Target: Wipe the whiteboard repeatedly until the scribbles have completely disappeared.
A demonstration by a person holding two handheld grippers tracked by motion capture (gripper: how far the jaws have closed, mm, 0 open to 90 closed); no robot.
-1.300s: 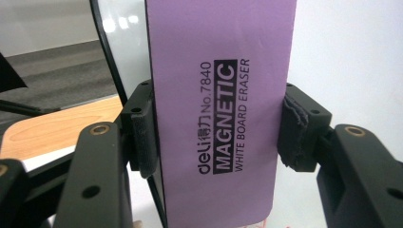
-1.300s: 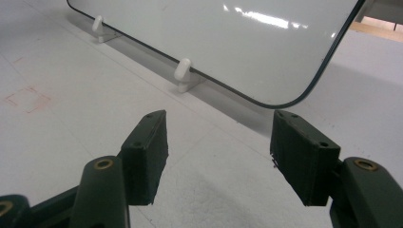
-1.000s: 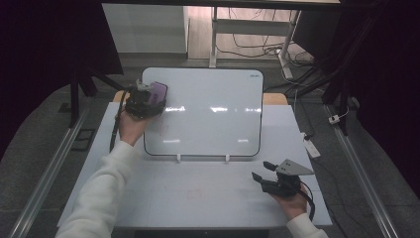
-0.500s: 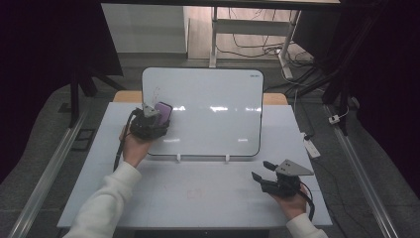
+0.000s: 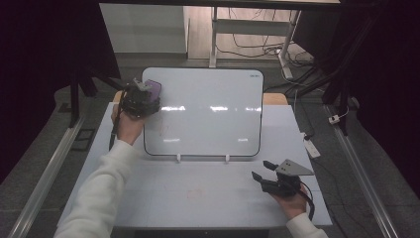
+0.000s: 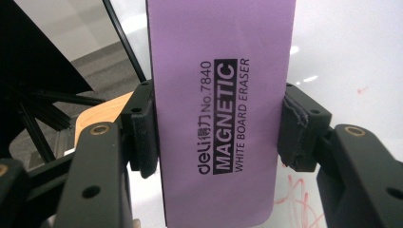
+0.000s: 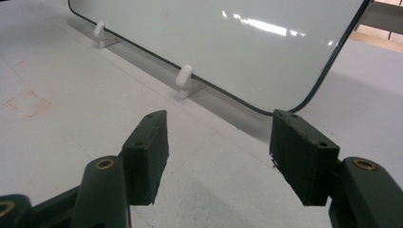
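Left gripper view: purple whiteboard eraser [image 6: 221,114] pinched across its narrow width between the two black pads [image 6: 142,130] of the left gripper [image 6: 218,128], printed label facing the camera, long axis running away from the hand. Below it, glossy whiteboard [image 6: 351,52] with faint red scribbles [image 6: 294,197] near the eraser's near end. High view: left gripper [image 5: 141,96] held over the board's upper left corner; right gripper [image 5: 265,171] resting low on the white table [image 5: 198,193], well apart from the board. Right gripper view: jaws spread, nothing between them, board's bottom edge and its small white clips [image 7: 184,78] ahead. Probably light and fairly rigid in the body, with a soft felt face underneath. Smooth sides, so likely to slip if tilted; side grip at mid-length seems the balanced hold for flat wiping.
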